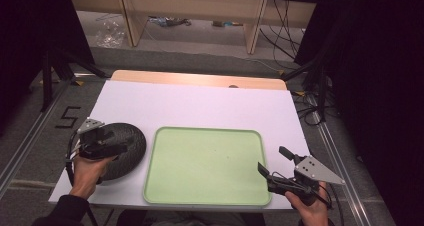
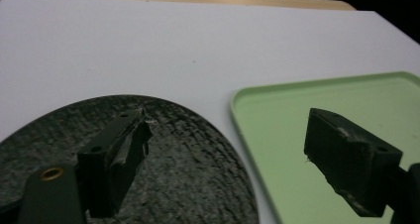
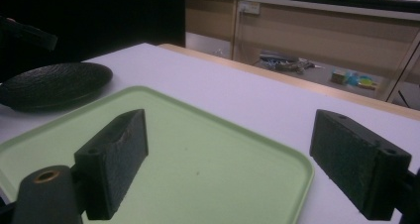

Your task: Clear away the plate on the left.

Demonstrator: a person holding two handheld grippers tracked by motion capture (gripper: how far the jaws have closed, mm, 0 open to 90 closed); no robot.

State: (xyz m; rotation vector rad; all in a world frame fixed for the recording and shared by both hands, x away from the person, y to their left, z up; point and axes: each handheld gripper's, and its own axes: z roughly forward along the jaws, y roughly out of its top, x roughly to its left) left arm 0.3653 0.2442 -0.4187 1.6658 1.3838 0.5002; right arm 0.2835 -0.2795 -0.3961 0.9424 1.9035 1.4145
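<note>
A round black textured plate (image 1: 131, 142) lies at the table's left, beside a pale green tray (image 1: 205, 166) with nothing on it. My left gripper (image 1: 119, 142) hovers over the plate's left part, held by a hand. In the left gripper view it (image 2: 228, 135) is open with nothing between the jaws; the plate (image 2: 188, 159) is under the left jaw and the tray (image 2: 297, 100) under the right one. My right gripper (image 1: 274, 161) is at the tray's right edge. In the right gripper view it (image 3: 230, 135) stands open above the tray (image 3: 208, 149), with the plate (image 3: 54, 85) far left.
A white sheet (image 1: 200, 106) covers the table, with a wooden strip (image 1: 200, 79) along the far edge. Beyond the table stand wooden furniture legs (image 1: 252, 31) and cables (image 1: 280, 26) on the floor. Dark curtains flank both sides.
</note>
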